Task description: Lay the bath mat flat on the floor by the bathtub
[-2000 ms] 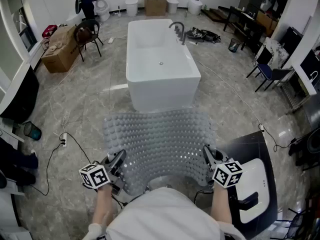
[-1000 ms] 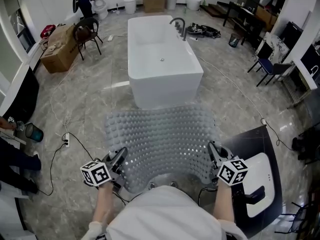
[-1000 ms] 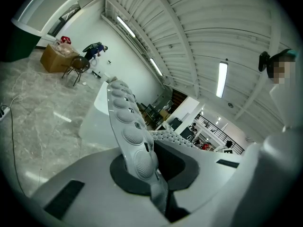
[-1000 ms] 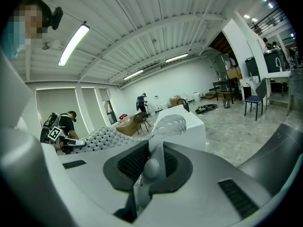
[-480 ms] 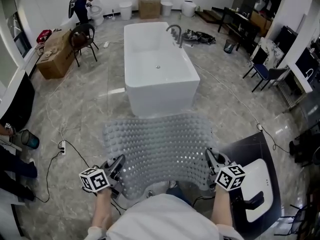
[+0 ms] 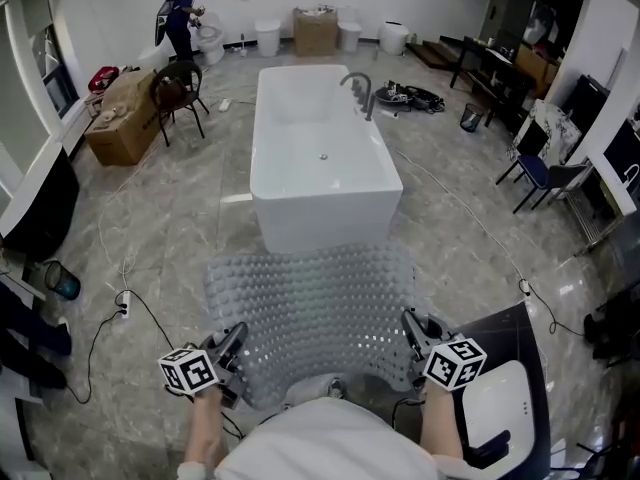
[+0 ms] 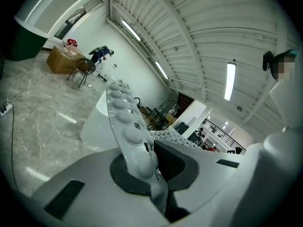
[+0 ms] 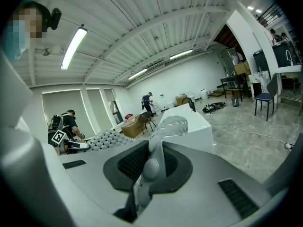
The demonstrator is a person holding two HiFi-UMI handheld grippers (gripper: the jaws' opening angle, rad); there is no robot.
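Observation:
A grey, bumpy, see-through bath mat (image 6: 312, 303) hangs spread out in the air in front of me, its far edge near the foot of the white bathtub (image 6: 322, 163). My left gripper (image 6: 232, 353) is shut on the mat's near left corner, and my right gripper (image 6: 410, 334) is shut on its near right corner. In the left gripper view the mat (image 7: 127, 126) runs edge-on out of the jaws toward the bathtub (image 7: 97, 122). In the right gripper view a bumpy strip of mat (image 8: 163, 135) stands pinched between the jaws, with the bathtub (image 8: 191, 124) beyond.
A dark board with a white shape (image 6: 505, 388) lies on the marble floor at my right. A cable and power strip (image 6: 124, 298) lie at the left. Cardboard boxes (image 6: 122, 118), a chair (image 6: 180, 80) and a person (image 6: 182, 13) stand at the far left; chairs (image 6: 535, 178) at the right.
Both grippers, still holding the mat, have shifted forward toward the bathtub. The mat's far edge now lies closer to the tub's foot.

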